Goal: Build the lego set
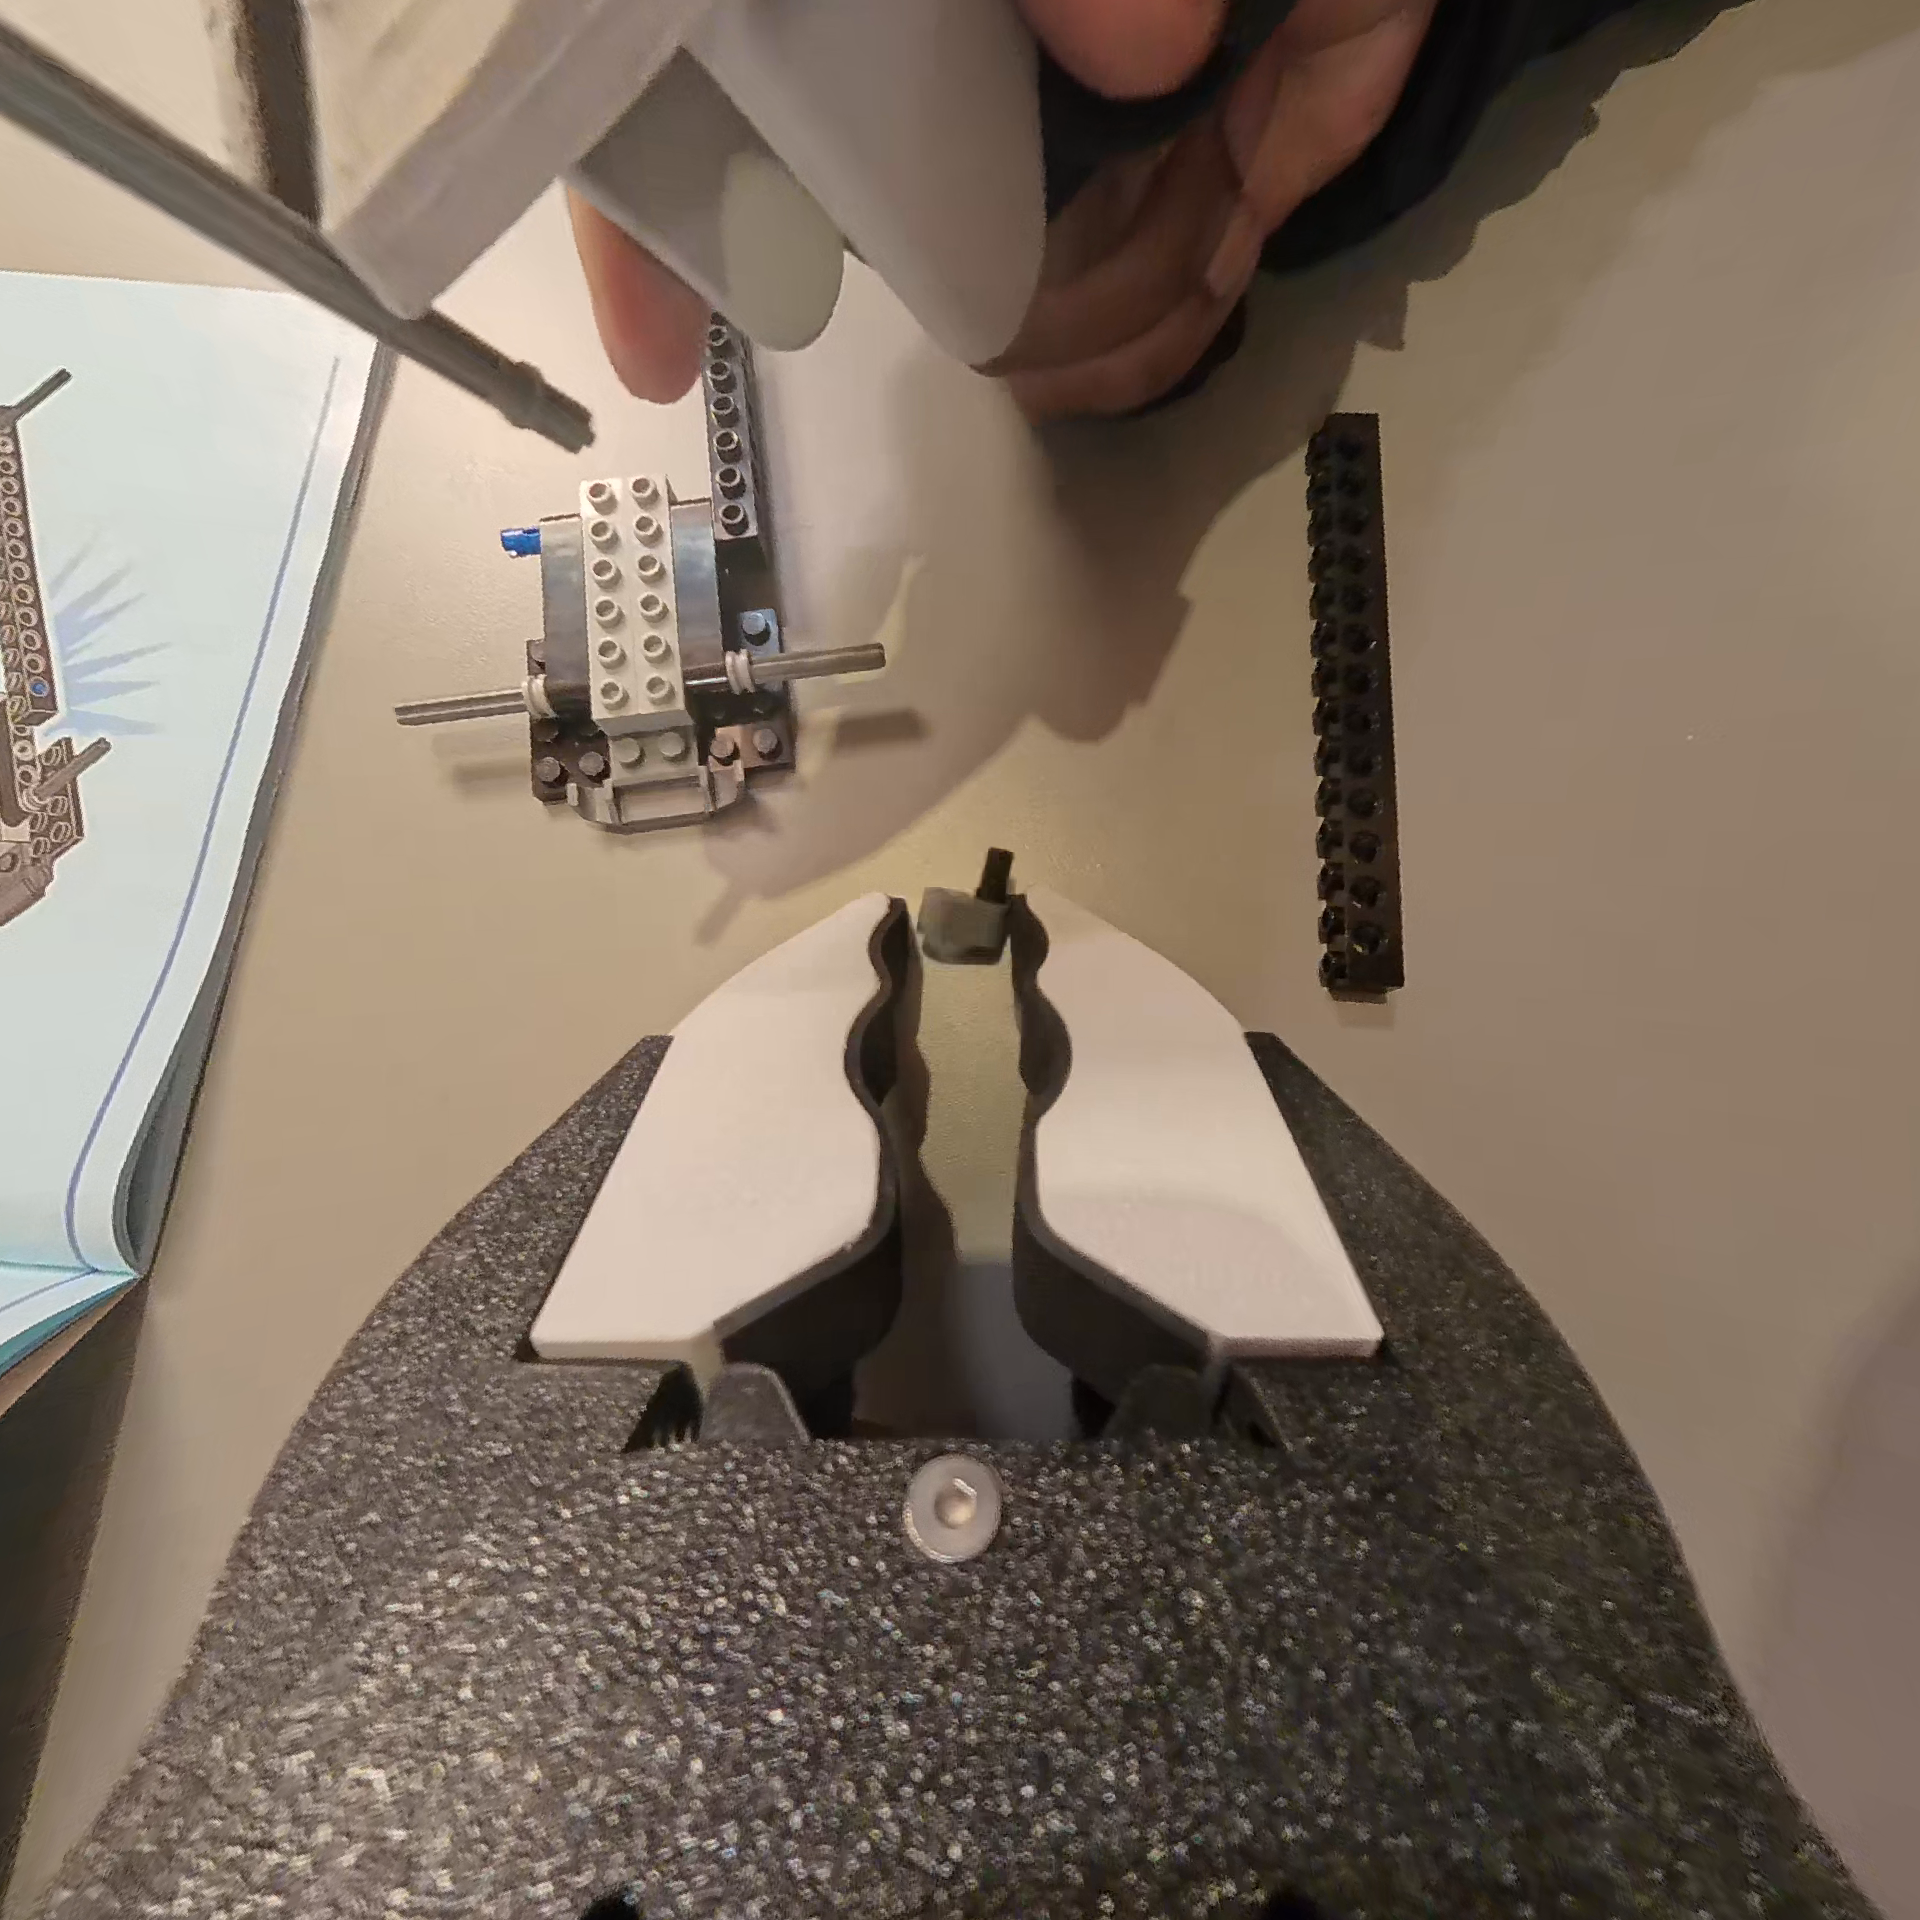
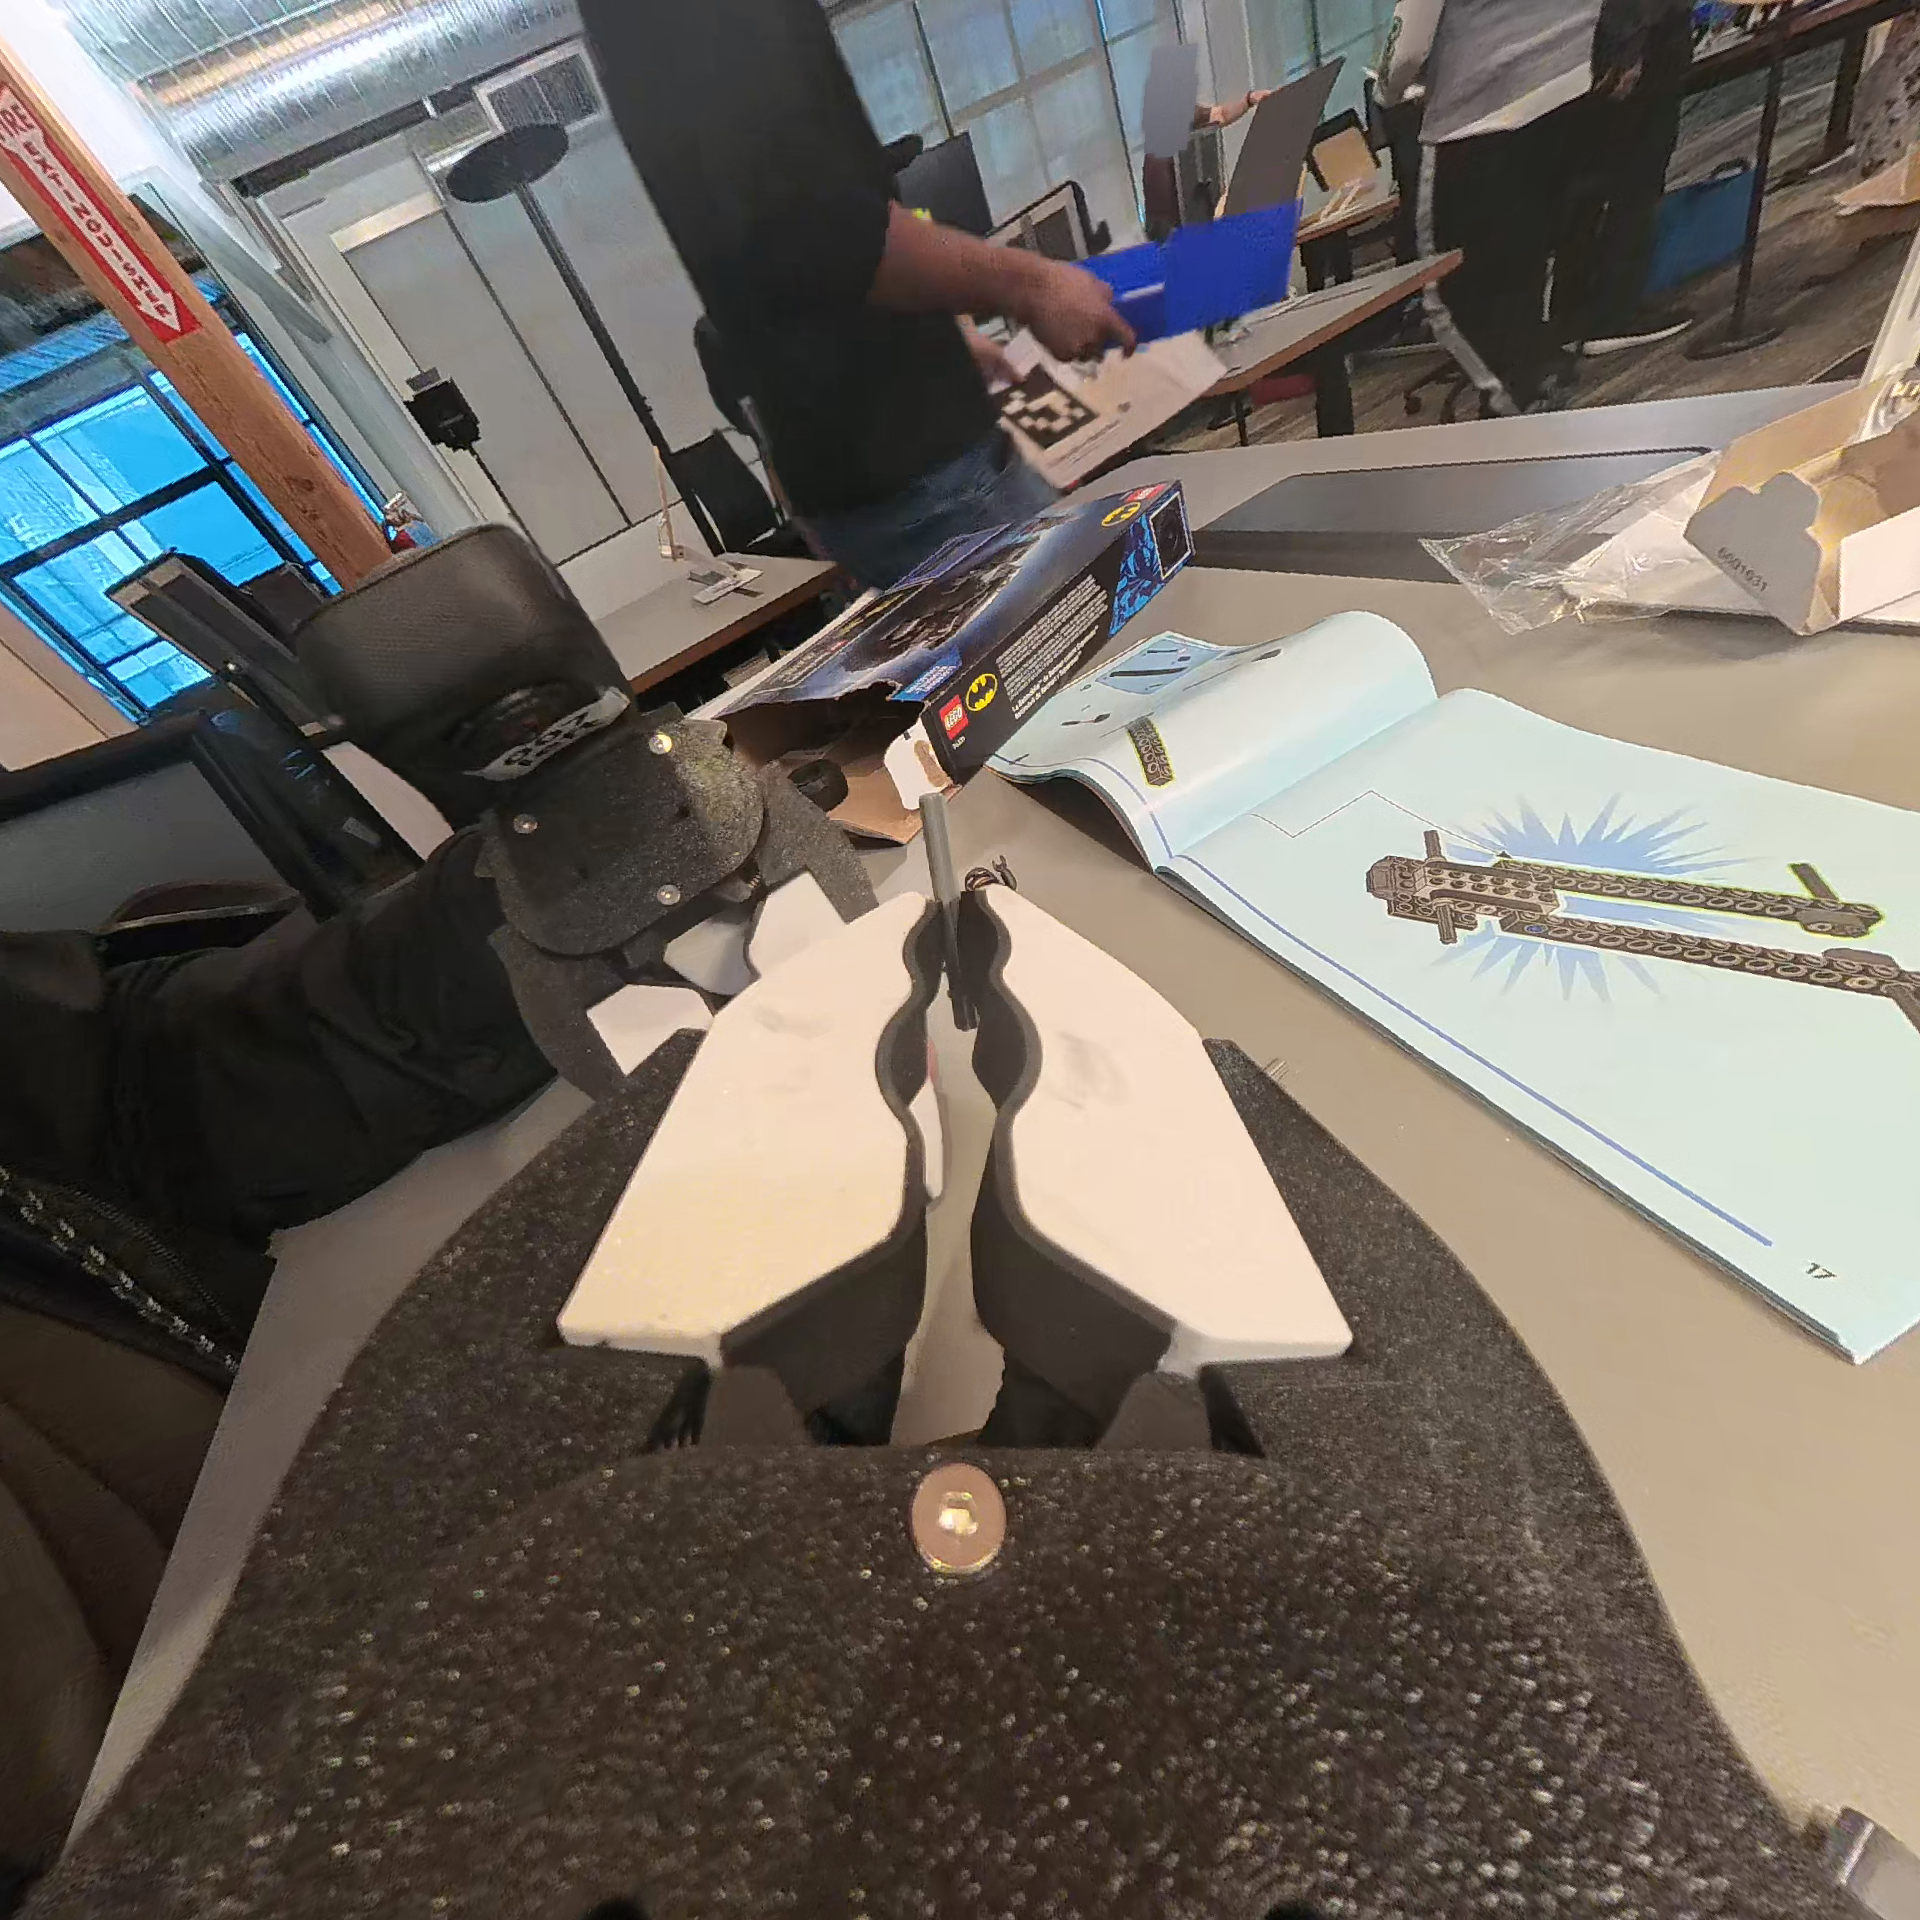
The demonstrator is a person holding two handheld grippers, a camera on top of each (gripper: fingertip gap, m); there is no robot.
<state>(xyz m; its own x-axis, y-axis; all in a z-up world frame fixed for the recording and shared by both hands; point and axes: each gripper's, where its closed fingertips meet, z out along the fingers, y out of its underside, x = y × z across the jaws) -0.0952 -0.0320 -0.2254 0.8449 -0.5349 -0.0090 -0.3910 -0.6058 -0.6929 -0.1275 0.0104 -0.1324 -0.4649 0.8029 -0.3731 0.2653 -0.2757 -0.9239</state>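
Partly built brick assembly [image 1: 644, 665] flat on the desk [image 1: 1662, 1039]: light grey studded plate on top, dark plates beneath, one grey cross axle already through it from side to side, a short black holed beam attached at its far end. Not yet joined to anything: a long black holed beam [image 1: 1351, 707], lying alone well to the right of the build.

Left hand-held gripper [image 1: 961, 920] above the desk just short of the build, fingertips narrowly apart and pinching a small grey connector [image 1: 956, 925] with a black pin sticking out; contact plain on the right pad, harder to make out on the left.

Right hand-held gripper [image 2: 951, 935] pressed nearly together on a thin grey axle [image 2: 940, 862], its free end poking out past the fingertips; in the left wrist view, the same axle slanting over the build's far left corner without touching it.

Further out: open instruction booklet [image 2: 1455, 935] beside the build, torn dark box [image 2: 987, 644] behind.
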